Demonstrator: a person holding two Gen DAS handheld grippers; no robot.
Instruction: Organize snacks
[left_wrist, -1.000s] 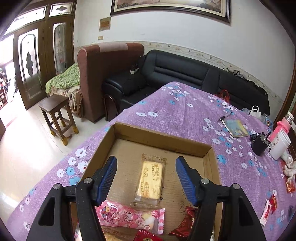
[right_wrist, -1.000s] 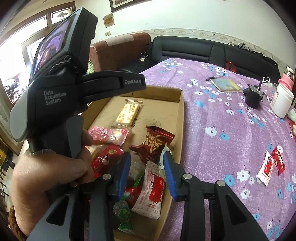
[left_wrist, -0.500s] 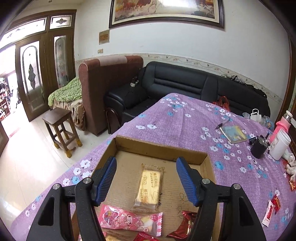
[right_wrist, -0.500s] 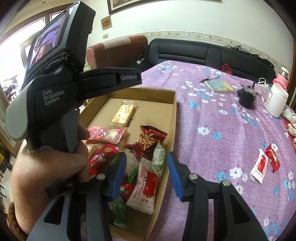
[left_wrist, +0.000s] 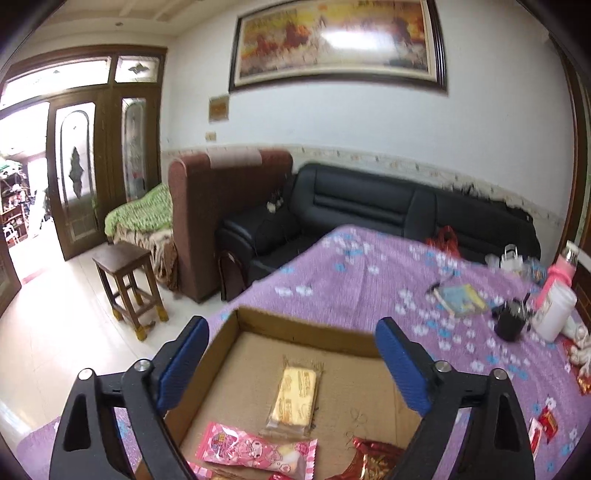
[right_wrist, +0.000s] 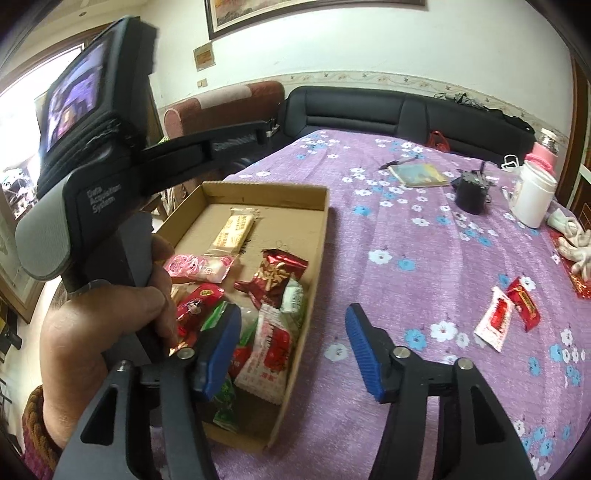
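A shallow cardboard box (right_wrist: 320, 236) (left_wrist: 303, 328) on the purple flowered tablecloth holds several snack packets. Among them are a yellow biscuit pack (left_wrist: 295, 397) (right_wrist: 234, 232), a pink candy pack (left_wrist: 255, 449) (right_wrist: 201, 266), a dark red crinkled bag (right_wrist: 275, 275) and a white-and-red packet (right_wrist: 271, 350). My left gripper (left_wrist: 291, 354) hovers above the box's far half, its jaws opening wide with nothing gripped. My right gripper (right_wrist: 291, 343) hangs over the box's near right wall, jaws opening, nothing held. Two loose packets, white-red (right_wrist: 495, 323) and red (right_wrist: 522, 302), lie on the cloth to the right.
A hand (right_wrist: 110, 332) holds the left gripper's handle at the box's left side. On the table's far right stand a black cup (right_wrist: 471, 192), a white jar (right_wrist: 533, 197), a pink bottle (left_wrist: 561, 273) and a booklet (right_wrist: 417, 174). A sofa (left_wrist: 369, 206) and wooden stool (left_wrist: 127, 284) lie beyond.
Both grippers' jaws have spread wider. The left gripper tilted upward, showing more wall and less box. The right gripper drifted right, and the white-red packet that lay under its jaws is now to their left.
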